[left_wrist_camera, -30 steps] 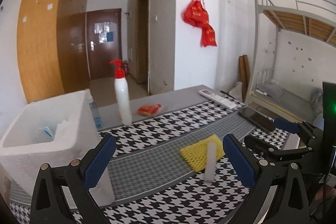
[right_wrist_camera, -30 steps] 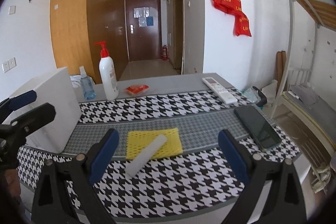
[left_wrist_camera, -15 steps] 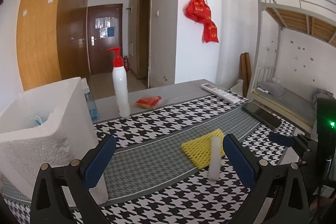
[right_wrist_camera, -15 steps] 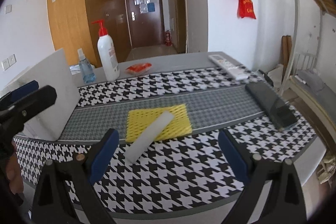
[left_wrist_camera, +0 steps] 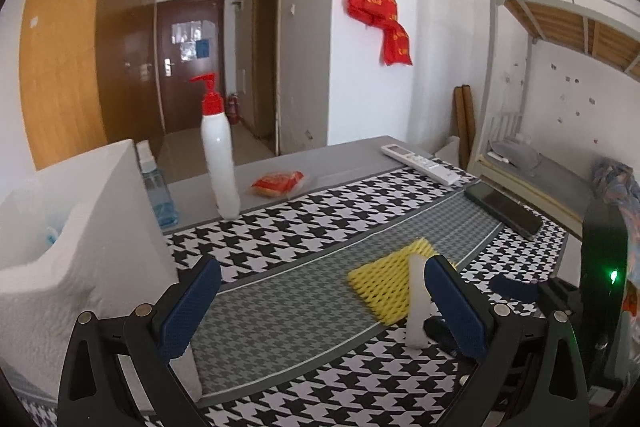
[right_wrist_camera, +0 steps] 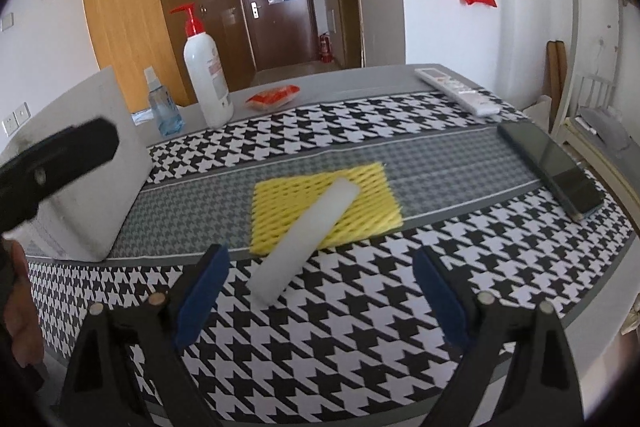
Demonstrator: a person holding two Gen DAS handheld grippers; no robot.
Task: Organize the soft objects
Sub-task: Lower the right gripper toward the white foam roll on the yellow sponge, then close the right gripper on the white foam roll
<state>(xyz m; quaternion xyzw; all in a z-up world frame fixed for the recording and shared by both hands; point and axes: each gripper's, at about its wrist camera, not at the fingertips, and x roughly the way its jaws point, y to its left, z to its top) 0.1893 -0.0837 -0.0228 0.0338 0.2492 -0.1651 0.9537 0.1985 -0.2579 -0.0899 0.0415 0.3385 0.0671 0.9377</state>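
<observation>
Right gripper (right_wrist_camera: 320,291) has closed in on the white foam cylinder (right_wrist_camera: 306,239) over the last second: the stick now sits much nearer in the right wrist view, its near end just ahead of the blue pads and between their lines. Jaws spread wide, nothing held. No contact yet.

Foam stick lies diagonally, far end resting on the yellow foam net sheet (right_wrist_camera: 360,201), near end off it on the black-and-white houndstooth mat (right_wrist_camera: 360,327). Yellow sheet lies flat on the mat's grey centre band.

Left gripper (left_wrist_camera: 320,307) has dropped lower and swung a bit; also spread, empty. In its view the stick (left_wrist_camera: 416,299) is just beside the right-hand pad, not between the pads.

Relative to the yellow sheet: white styrofoam box (right_wrist_camera: 96,167) is well to the left, open top, likely the drop target. White pump bottle with red head (right_wrist_camera: 206,79) and small clear spray bottle (right_wrist_camera: 164,111) are behind-left. Black phone (right_wrist_camera: 552,167) is to the right, white remote (right_wrist_camera: 456,91) behind-right.

Read: right side is lining up the pick on the stick. Nothing sorted from this pair yet. Next needs a short advance, then a close across the stick's width; it's soft, so expect squash and some roll.
</observation>
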